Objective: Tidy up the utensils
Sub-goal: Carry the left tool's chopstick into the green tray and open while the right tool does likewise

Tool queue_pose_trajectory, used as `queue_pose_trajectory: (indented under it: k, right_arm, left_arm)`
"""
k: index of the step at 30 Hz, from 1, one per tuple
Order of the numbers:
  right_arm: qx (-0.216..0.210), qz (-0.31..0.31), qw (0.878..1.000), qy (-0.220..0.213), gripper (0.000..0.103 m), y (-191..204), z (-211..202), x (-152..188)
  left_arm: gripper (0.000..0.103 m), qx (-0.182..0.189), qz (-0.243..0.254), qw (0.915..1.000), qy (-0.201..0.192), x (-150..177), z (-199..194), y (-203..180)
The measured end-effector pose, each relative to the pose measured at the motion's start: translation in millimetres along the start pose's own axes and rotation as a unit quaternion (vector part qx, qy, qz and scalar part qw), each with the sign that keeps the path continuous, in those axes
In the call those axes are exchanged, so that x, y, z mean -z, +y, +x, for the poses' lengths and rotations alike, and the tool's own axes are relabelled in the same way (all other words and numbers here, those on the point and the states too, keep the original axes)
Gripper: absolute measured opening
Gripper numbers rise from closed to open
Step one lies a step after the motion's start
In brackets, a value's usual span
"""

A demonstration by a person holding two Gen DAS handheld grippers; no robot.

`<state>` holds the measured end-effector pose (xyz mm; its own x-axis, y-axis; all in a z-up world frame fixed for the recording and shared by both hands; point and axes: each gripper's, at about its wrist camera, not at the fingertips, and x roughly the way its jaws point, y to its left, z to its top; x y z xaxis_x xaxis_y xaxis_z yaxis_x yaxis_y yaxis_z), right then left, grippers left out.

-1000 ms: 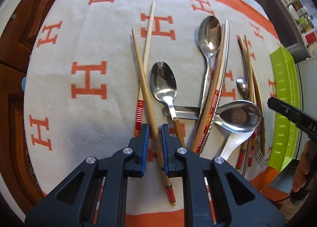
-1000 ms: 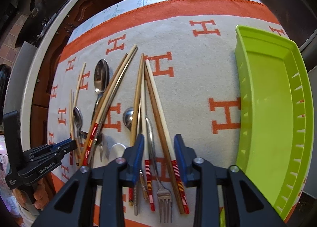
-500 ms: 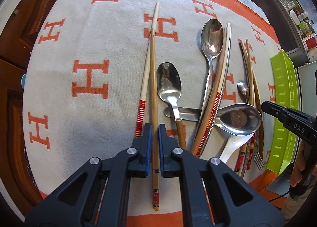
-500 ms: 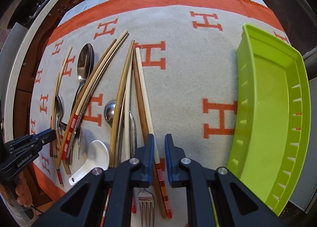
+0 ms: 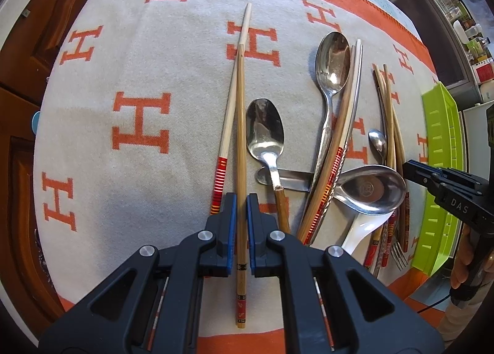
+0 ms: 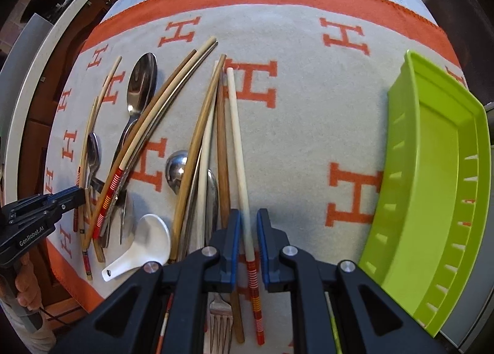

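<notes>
My left gripper [image 5: 241, 209] is shut on a plain bamboo chopstick [image 5: 240, 125] that points straight ahead above the cloth. Beside it lies a red-banded chopstick [image 5: 230, 113]. My right gripper [image 6: 249, 224] is shut on a pale chopstick with red bands [image 6: 237, 150]. Spoons [image 5: 333, 67], a metal ladle [image 5: 370, 189], a white spoon [image 6: 145, 241], a fork [image 6: 219, 320] and several more chopsticks [image 6: 197, 138] lie in a heap on the cloth. The lime green tray [image 6: 438, 187] stands empty to the right.
A cream cloth with orange H marks [image 5: 140, 122] covers the table. Its orange border runs along the near edge [image 6: 71, 267]. Dark wooden cabinets [image 5: 18, 45] lie beyond the left edge. Shelves with jars [image 5: 463, 14] stand at the far right.
The left gripper closed on the bamboo chopstick and turned it straight. The right gripper narrowed from wide open onto the pale red-banded chopstick and came closer to the tray.
</notes>
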<state>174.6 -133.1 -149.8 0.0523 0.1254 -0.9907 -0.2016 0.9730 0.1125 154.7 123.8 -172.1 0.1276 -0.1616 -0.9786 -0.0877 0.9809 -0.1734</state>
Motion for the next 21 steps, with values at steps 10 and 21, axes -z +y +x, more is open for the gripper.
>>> queue_pose_trajectory:
  k: [10,21]
  right_arm:
    - [-0.054,0.090,0.994,-0.034,0.005,-26,-15,17]
    - [-0.124,0.119,0.980,-0.101,0.005,-57,-87,64]
  left_arm:
    - [0.004,0.007,-0.022,0.9997,-0.007,10,-10,8]
    - [0.004,0.055,0.026,0.9970,-0.048,34,-83,-37]
